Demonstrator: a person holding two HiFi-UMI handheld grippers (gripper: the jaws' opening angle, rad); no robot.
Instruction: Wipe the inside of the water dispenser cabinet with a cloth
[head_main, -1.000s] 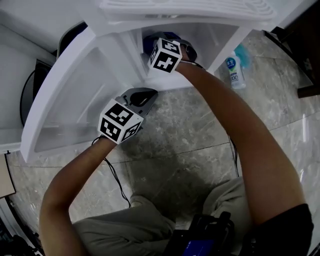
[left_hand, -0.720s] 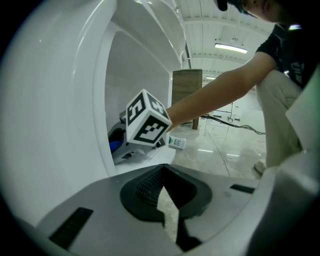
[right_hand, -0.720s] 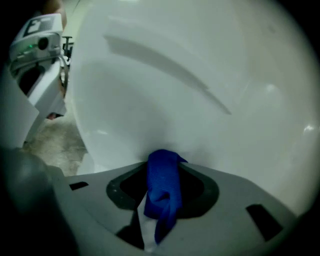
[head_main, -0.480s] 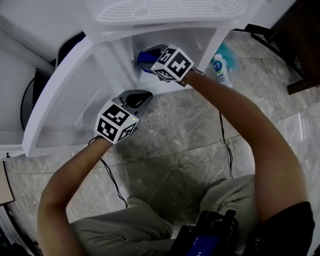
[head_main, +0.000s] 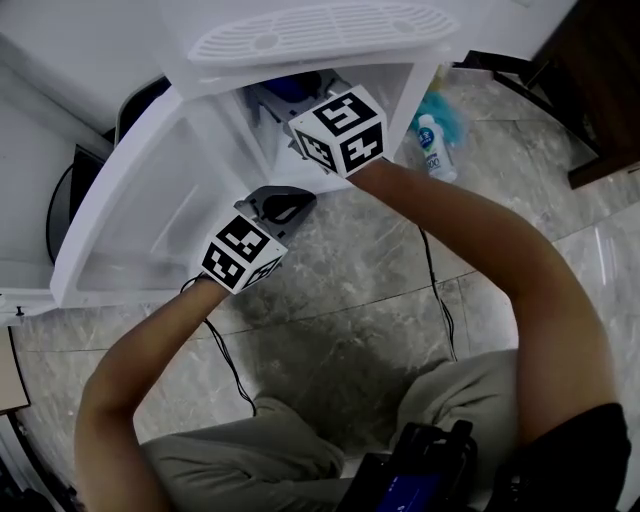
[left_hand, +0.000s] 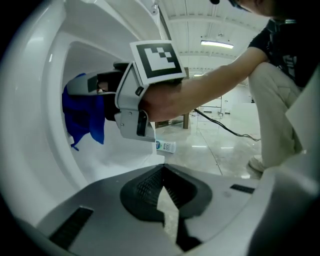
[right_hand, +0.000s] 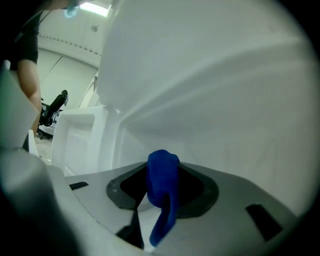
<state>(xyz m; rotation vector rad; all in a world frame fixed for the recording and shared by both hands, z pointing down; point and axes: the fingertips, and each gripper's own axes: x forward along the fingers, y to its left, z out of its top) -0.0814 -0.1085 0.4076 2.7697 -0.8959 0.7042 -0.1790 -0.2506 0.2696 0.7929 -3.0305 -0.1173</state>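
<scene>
The white water dispenser cabinet (head_main: 225, 150) stands open, its door (head_main: 120, 220) swung out to the left. My right gripper (head_main: 290, 100) reaches level into the upper part of the opening, shut on a blue cloth (right_hand: 162, 182) that hangs from its jaws. In the left gripper view the blue cloth (left_hand: 82, 117) lies against the cabinet's white inner wall (left_hand: 55, 75), in front of the right gripper (left_hand: 80, 87). My left gripper (head_main: 285, 203) hovers in front of the opening, below the right one, shut with nothing between its jaws (left_hand: 162, 197).
A white bottle (head_main: 432, 142) lies on the marble floor (head_main: 360, 300) right of the cabinet, beside a teal cloth (head_main: 445, 108). Black cables (head_main: 435, 290) trail over the floor. The drip grille (head_main: 320, 30) tops the cabinet. A person's knees (head_main: 250, 455) are close below.
My right gripper has risen inside the cabinet with the blue cloth and rolled, its cube turning. The left gripper drifted slightly upward and stayed shut.
</scene>
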